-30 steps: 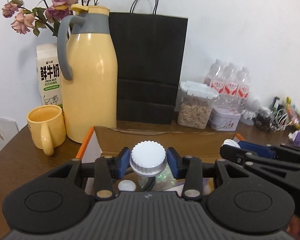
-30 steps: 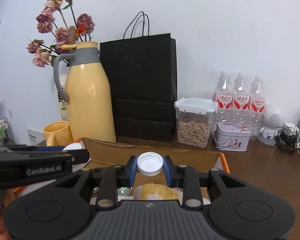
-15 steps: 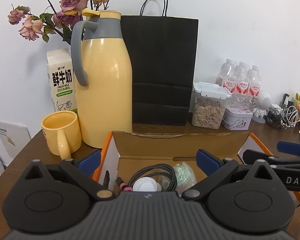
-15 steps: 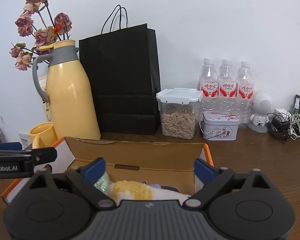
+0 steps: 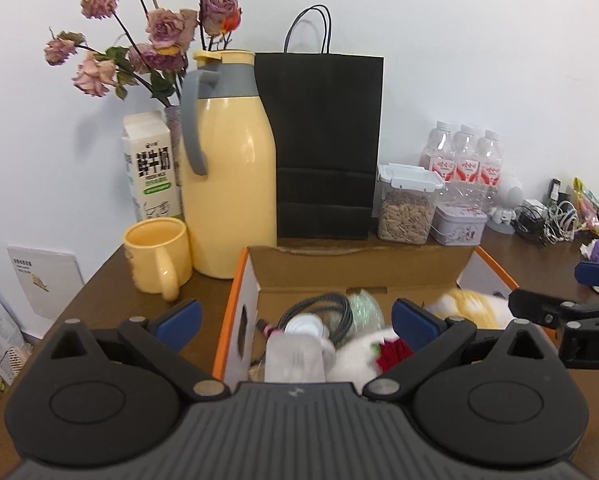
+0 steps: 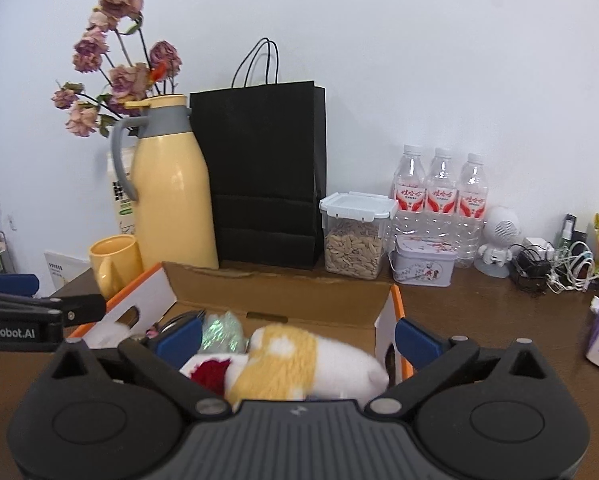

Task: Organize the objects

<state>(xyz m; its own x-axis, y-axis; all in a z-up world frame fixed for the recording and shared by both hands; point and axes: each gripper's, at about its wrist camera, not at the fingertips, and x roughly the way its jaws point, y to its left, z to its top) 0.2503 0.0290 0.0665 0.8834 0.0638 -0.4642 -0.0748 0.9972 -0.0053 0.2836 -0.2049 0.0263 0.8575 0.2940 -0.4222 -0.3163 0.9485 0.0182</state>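
Observation:
An open cardboard box with orange edges sits on the brown table; it also shows in the right wrist view. Inside lie a white-capped bottle, a black cable, a shiny green wrapper and a yellow-and-white plush toy with a red patch. My left gripper is open and empty above the box's left part. My right gripper is open and empty above the plush toy.
A yellow thermos, yellow mug, milk carton, dried flowers and a black paper bag stand behind the box. A seed jar, a tin, water bottles and tangled cables stand to the right.
One second ago each gripper was shut on a white-capped bottle. Both opened, let the bottles go into the box, and have risen and pulled back.

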